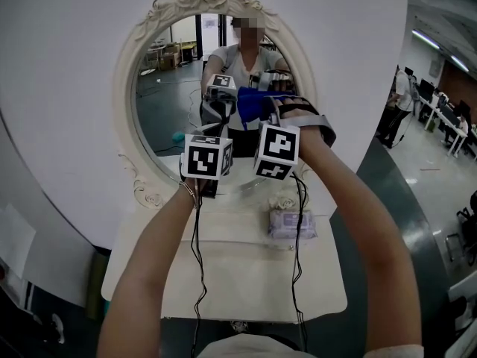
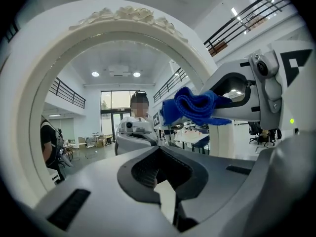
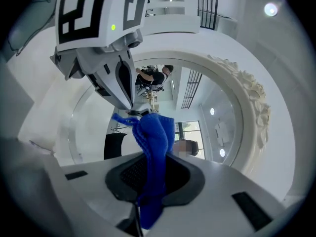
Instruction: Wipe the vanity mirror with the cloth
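Right gripper view shows the right hand-held gripper clamped on the blue cloth. The fabric is pinched low between the pads, and a bunched wad stands proud of the jaw tips. That arrangement is judged deliberate: soft cloth, not hard jaw, is presented to the glass. The wad points at the vanity mirror, an oval glass in an ornate white frame standing at the back of the bench. Head view places the cloth over the middle-right part of the glass, in its upper half. Whether the cloth actually touches the glass cannot be confirmed from any view; it is close at the least. Left gripper view shows the left hand-held gripper with jaws drawn all but together and nothing between them. It is raised just beside the right one and aimed at the same glass. It carries no share of the wiping, and its raised position appears to serve only as company to the working arm. A packet of tissues lies on the bench below the mirror, well apart from both tools and not involved. Assessment: the wipe is at or near its start, and most of the glass is presumed not yet covered. The next strokes call for light, even pressure, since a hard push risks rocking the free-standing mirror or bringing the jaw tips onto the glass.
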